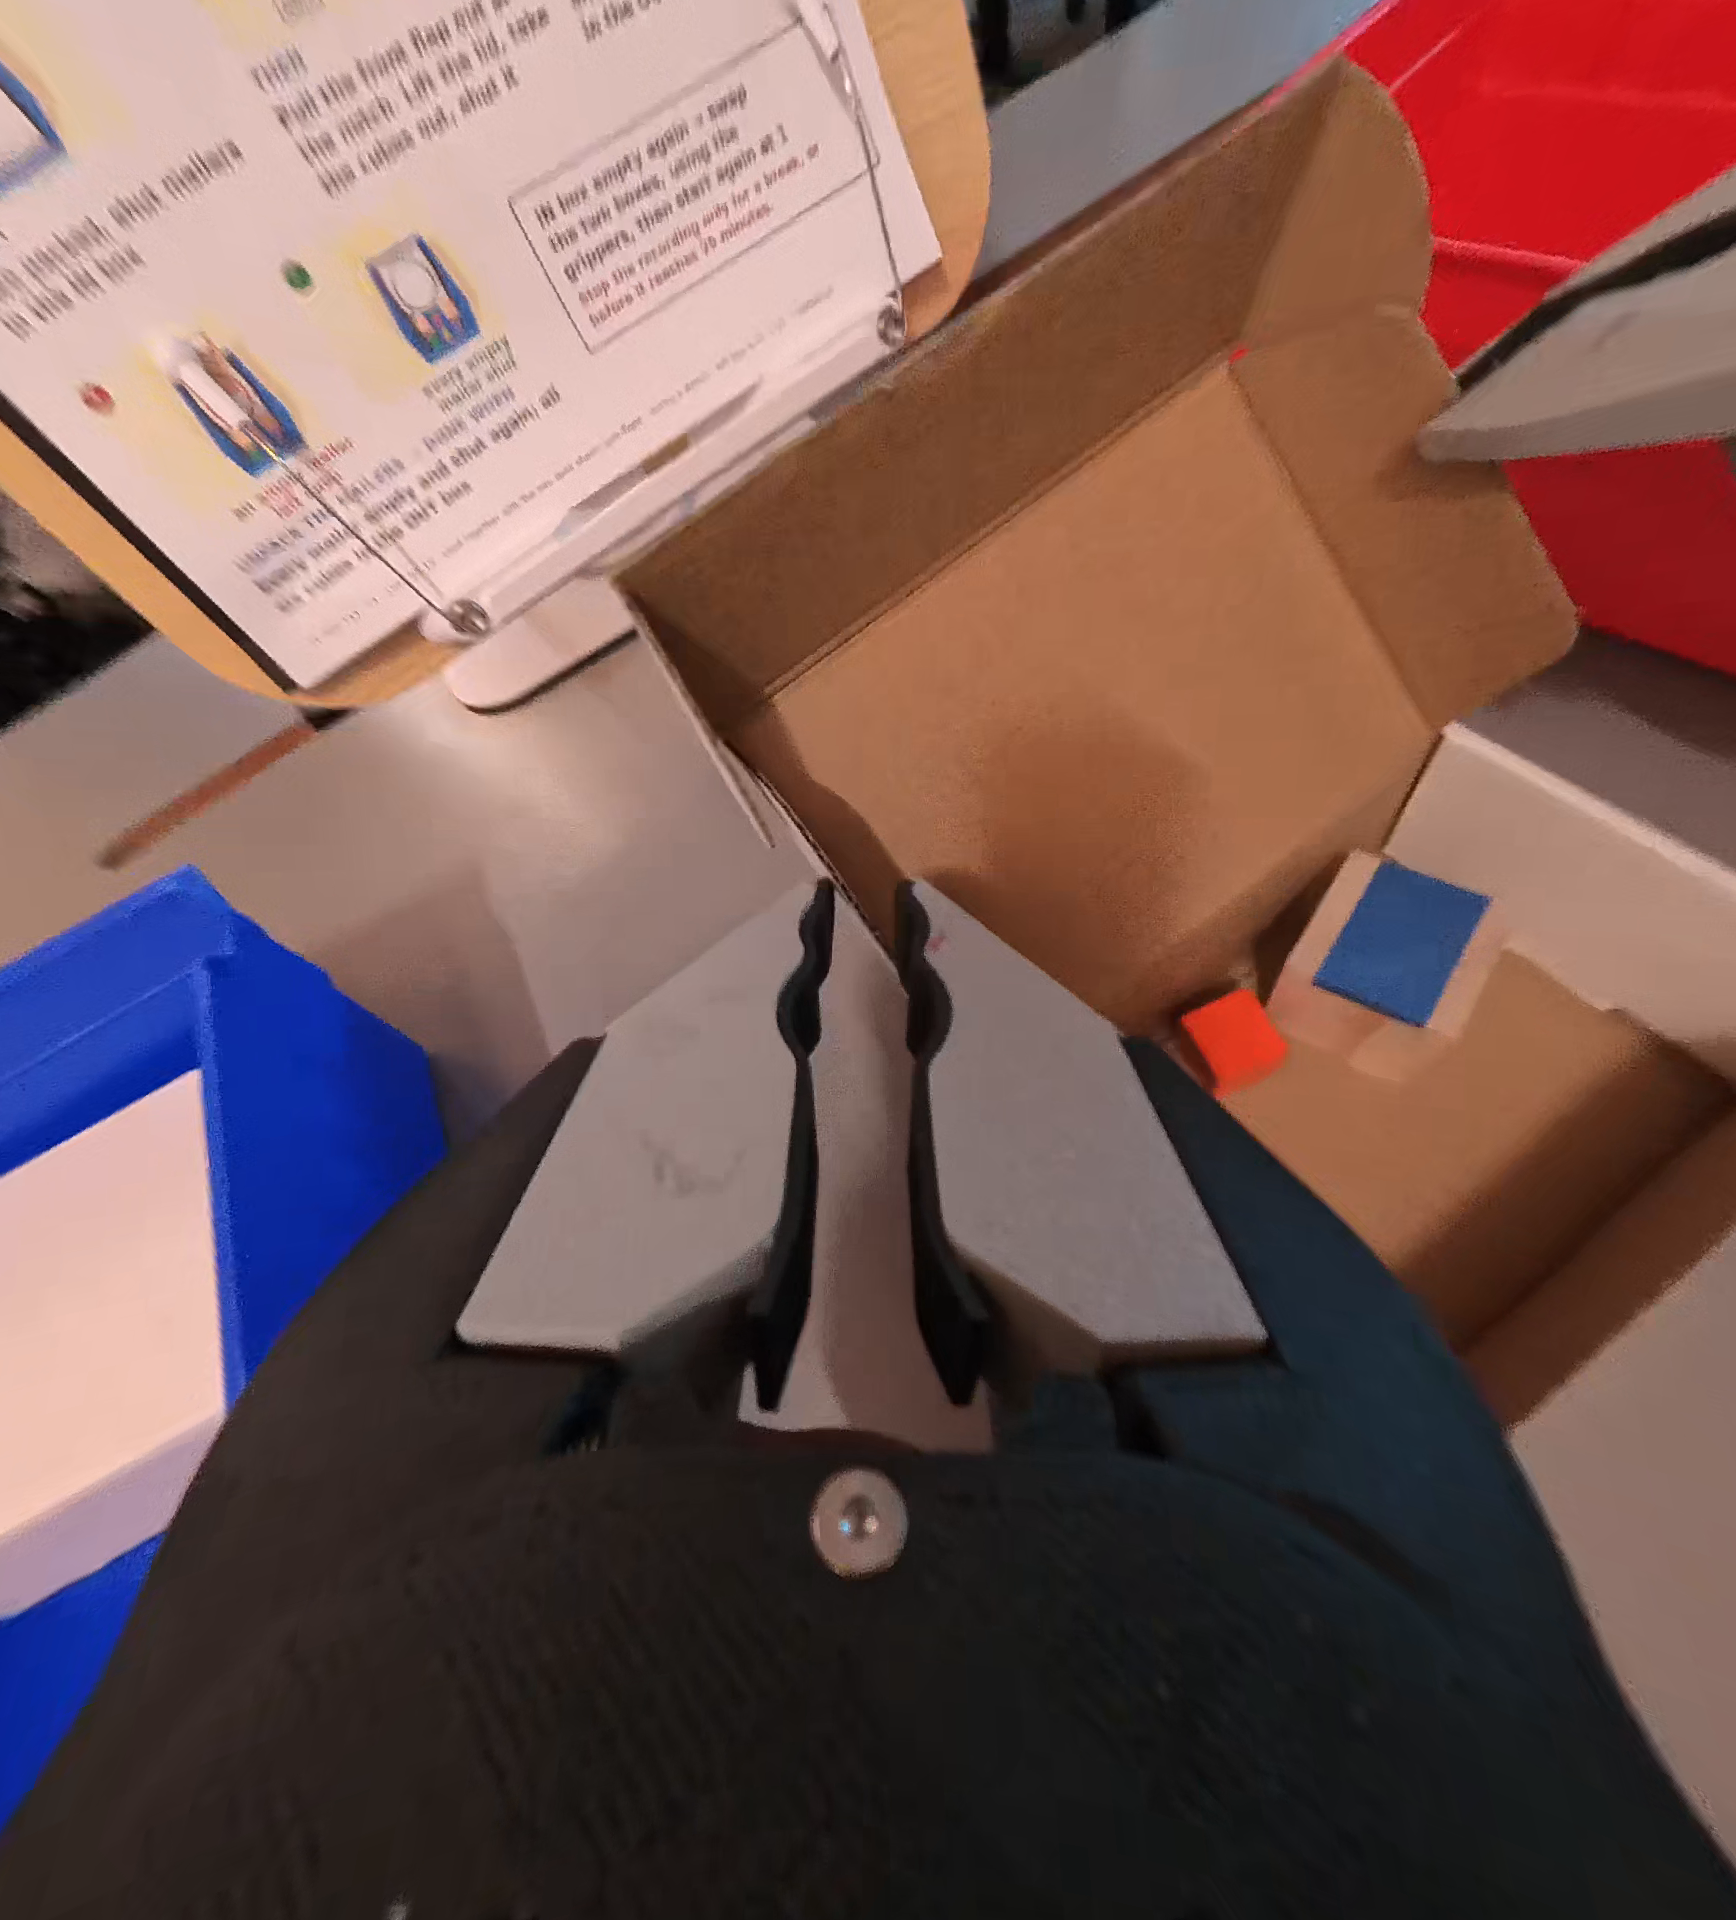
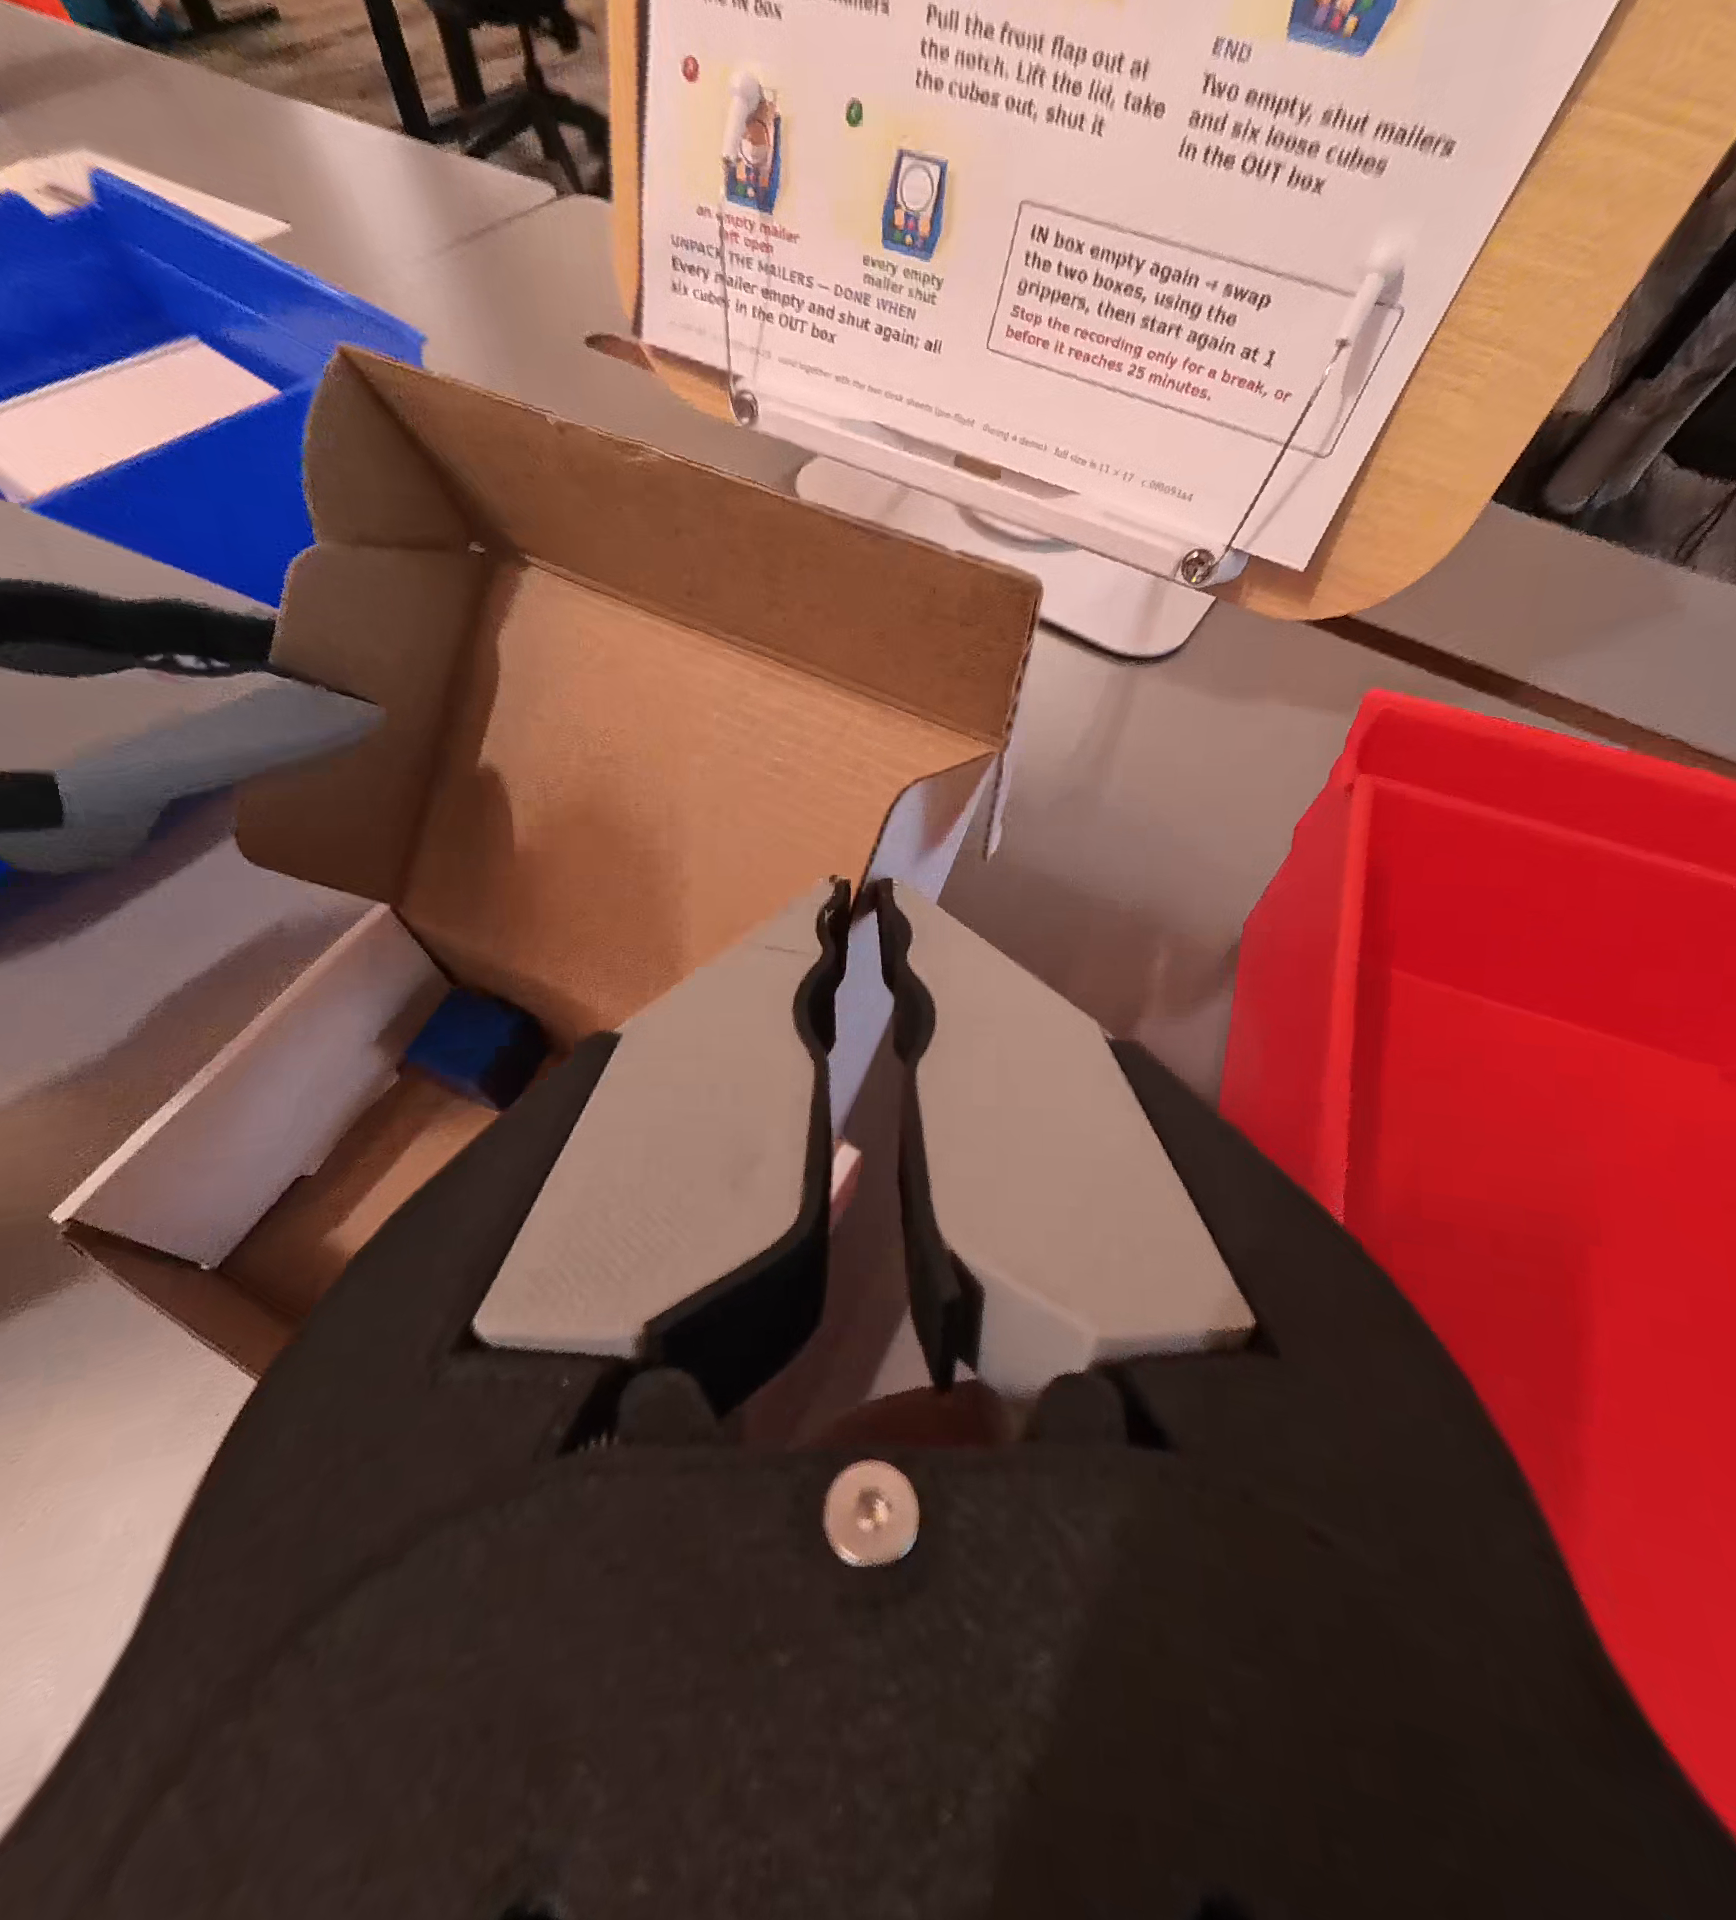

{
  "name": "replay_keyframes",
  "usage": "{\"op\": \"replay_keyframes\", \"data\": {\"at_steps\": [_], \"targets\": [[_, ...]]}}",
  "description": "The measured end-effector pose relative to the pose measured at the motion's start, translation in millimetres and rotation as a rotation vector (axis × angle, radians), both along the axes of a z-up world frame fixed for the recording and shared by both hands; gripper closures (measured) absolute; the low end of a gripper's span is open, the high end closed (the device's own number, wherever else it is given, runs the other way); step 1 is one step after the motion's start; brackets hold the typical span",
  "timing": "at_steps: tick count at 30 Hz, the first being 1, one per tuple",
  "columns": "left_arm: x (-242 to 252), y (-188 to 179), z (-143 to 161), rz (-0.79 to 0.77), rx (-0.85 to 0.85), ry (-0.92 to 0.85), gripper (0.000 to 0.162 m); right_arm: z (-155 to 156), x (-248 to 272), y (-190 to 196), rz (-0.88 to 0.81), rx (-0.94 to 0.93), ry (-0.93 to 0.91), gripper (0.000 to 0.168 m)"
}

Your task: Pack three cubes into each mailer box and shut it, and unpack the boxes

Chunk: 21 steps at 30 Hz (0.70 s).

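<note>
- While the brown cardboard mailer box (image 2: 552, 790) stands open between blue plastic bin (image 1: 116, 1091) and red plastic bin (image 2: 1570, 1039), a blue cube (image 1: 1401, 940) and an orange cube (image 1: 1233, 1039) lie inside.
- Left gripper (image 1: 864, 904): fingers nearly closed at the lid's corner edge; whether they pinch it, I cannot tell.
- Right gripper (image 2: 856, 896): tips pinch the lid's white side flap.
- Risk: uneven pulls could crease the flap or drag the box.

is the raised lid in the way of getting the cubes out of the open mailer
Partly. The lid stands tilted up over the back of the mailer box, overhanging the orange cube. The blue cube lies uncovered, reachable from above. Both the left gripper and right gripper pinch the lid's edges.
</note>
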<state>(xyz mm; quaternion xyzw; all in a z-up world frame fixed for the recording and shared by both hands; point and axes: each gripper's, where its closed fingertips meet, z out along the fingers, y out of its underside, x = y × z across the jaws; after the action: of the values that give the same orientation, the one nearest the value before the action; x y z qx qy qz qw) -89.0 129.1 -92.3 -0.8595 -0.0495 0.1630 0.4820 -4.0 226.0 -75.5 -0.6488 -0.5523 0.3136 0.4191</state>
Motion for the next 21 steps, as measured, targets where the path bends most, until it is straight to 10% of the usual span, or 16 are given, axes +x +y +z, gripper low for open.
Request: {"op": "replay_keyframes", "data": {"at_steps": [21], "targets": [[87.3,-59.4,-13.5,0.058,0.220,0.028,0.150,-21.5,69.1,-52.1,0.047,0.249,0.070,0.168]]}}
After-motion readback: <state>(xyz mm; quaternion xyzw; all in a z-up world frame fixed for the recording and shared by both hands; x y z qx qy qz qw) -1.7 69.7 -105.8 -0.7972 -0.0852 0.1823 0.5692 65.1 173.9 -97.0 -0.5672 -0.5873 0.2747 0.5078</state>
